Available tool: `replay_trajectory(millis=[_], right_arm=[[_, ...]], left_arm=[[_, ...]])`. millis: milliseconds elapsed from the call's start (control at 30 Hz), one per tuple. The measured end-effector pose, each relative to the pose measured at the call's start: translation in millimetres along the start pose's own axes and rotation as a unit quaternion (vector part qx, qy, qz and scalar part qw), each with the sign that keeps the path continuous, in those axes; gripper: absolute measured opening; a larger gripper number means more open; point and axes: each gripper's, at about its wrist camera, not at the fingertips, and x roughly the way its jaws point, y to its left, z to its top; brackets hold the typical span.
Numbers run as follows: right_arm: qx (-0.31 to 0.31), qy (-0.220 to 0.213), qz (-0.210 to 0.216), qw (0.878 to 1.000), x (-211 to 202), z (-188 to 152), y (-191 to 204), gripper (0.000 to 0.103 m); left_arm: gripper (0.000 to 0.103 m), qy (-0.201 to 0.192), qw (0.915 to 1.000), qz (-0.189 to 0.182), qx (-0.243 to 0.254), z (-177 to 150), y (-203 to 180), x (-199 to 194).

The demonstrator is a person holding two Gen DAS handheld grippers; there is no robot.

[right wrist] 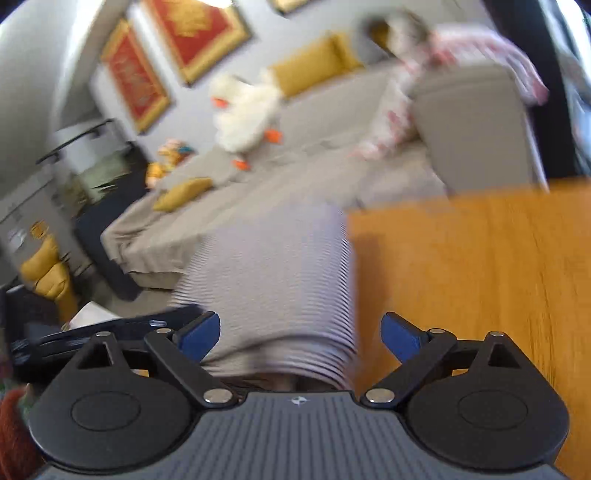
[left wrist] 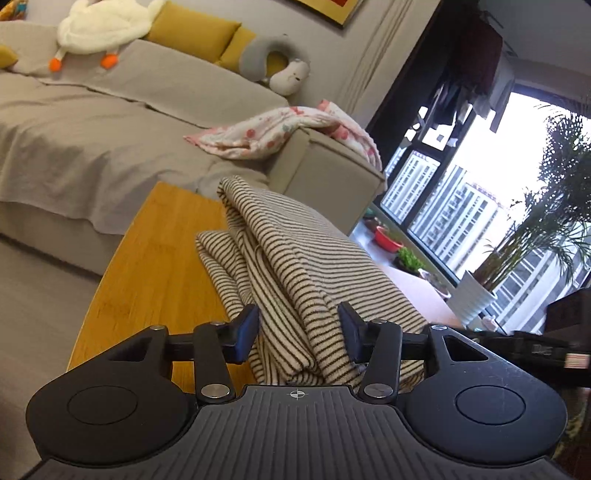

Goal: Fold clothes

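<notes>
A cream garment with thin dark stripes (left wrist: 295, 258) lies bunched in folds on the wooden table (left wrist: 162, 258). My left gripper (left wrist: 299, 332) is open, and a thick fold of the garment runs between its blue fingers (left wrist: 247, 332) without being pinched. In the blurred right wrist view the same striped garment (right wrist: 273, 280) hangs over the table's left edge (right wrist: 461, 295). My right gripper (right wrist: 301, 339) is open wide with the cloth's near edge between its fingers (right wrist: 199, 336), not clamped.
A grey sofa (left wrist: 92, 129) stands behind the table with yellow cushions (left wrist: 192, 33), a white plush duck (left wrist: 103, 26) and a pink patterned cloth (left wrist: 280, 133) over its arm. A window and potted plants (left wrist: 517, 251) are at the right.
</notes>
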Motion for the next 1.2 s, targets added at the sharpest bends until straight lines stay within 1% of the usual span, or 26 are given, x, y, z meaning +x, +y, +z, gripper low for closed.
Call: replay_trajectory(millis=[33,67,100,200,233,300,400,467,533,633,667,700,767,800,867,900,933,967,1000,1067,1133,1167,1200], right_arm=[[0.024,0.004,-0.004,1.000,1.9,0.2,-8.3,0.093],[0.035,0.006,0.012,0.999,5.5,-0.3,-10.0,0.088],[0.045,0.008,0.028,0.999,9.0,-0.8,-11.6,0.071],[0.027,0.000,0.017,0.999,7.7,-1.0,-9.6,0.058],[0.021,-0.002,0.013,1.000,7.3,-1.1,-8.9,0.057],[0.010,-0.007,0.005,1.000,6.5,-1.2,-7.6,0.057],[-0.008,-0.015,-0.006,1.000,5.2,-1.4,-5.6,0.057],[-0.020,-0.020,-0.014,1.000,4.4,-1.6,-4.3,0.061],[-0.031,-0.025,-0.022,0.999,3.5,-1.7,-2.9,0.069],[-0.045,-0.030,-0.036,0.998,3.0,-4.7,0.1,0.074],[-0.051,-0.032,-0.042,0.997,2.3,-6.1,1.8,0.076],[-0.057,-0.034,-0.047,0.997,1.6,-7.5,3.5,0.076],[-0.064,-0.040,-0.055,0.996,0.0,-9.0,6.3,0.076],[-0.066,-0.042,-0.056,0.995,-0.9,-9.5,6.9,0.076],[-0.069,-0.045,-0.059,0.995,-2.6,-10.4,8.0,0.076],[-0.070,-0.047,-0.060,0.995,-3.5,-10.9,8.6,0.076],[-0.067,-0.048,-0.061,0.995,-4.0,-11.0,7.8,0.077],[-0.064,-0.049,-0.062,0.995,-4.6,-11.2,7.1,0.077],[-0.061,-0.050,-0.063,0.995,-5.2,-11.3,6.3,0.077],[-0.055,-0.053,-0.065,0.995,-6.3,-11.7,4.8,0.079],[-0.049,-0.055,-0.067,0.995,-7.4,-12.0,3.3,0.082],[-0.046,-0.056,-0.068,0.995,-8.0,-12.1,2.5,0.084],[-0.043,-0.057,-0.069,0.995,-8.6,-12.3,1.7,0.087]], left_arm=[[0.052,0.000,1.0000,-0.001,0.000,-0.7,1.0,0.1],[0.052,0.000,1.0000,-0.002,0.000,-0.6,1.4,0.8],[0.052,0.000,1.0000,-0.001,0.000,-1.0,1.7,0.8],[0.052,-0.003,1.0000,0.004,-0.002,-0.7,3.3,0.8],[0.052,-0.003,1.0000,0.004,-0.005,-0.4,4.9,1.4],[0.052,0.000,0.9999,-0.003,-0.016,-0.3,8.7,2.6],[0.055,0.004,0.9999,-0.007,-0.011,-1.1,6.0,6.1],[0.057,0.005,1.0000,-0.005,-0.003,-2.2,2.9,8.2],[0.060,0.004,1.0000,-0.001,-0.002,-3.1,2.4,7.9],[0.060,-0.009,0.9999,0.008,-0.005,-0.9,1.1,2.3],[0.059,-0.024,0.9995,0.020,0.007,1.0,-5.0,-4.4],[0.056,-0.047,0.9980,0.031,0.028,3.8,-14.6,-13.7],[0.057,-0.090,0.9940,0.016,0.060,12.4,-33.1,-31.7],[0.058,-0.100,0.9927,-0.006,0.067,18.3,-40.7,-36.7],[0.061,-0.092,0.9917,-0.050,0.075,28.6,-51.0,-32.9],[0.063,-0.079,0.9929,-0.047,0.075,29.2,-51.1,-22.1],[0.063,-0.065,0.9942,-0.042,0.074,29.4,-50.8,-10.5],[0.061,-0.052,0.9952,-0.037,0.074,29.6,-50.5,1.0],[0.058,-0.035,0.9973,-0.022,0.060,25.9,-44.0,14.1],[0.054,-0.023,0.9990,-0.015,0.037,12.5,-27.2,29.8],[0.047,-0.024,0.9975,-0.008,0.066,9.8,-27.0,30.1],[0.047,-0.026,0.9963,-0.005,0.081,8.6,-27.3,29.9],[0.047,-0.028,0.9962,-0.004,0.082,6.9,-27.0,31.1]])
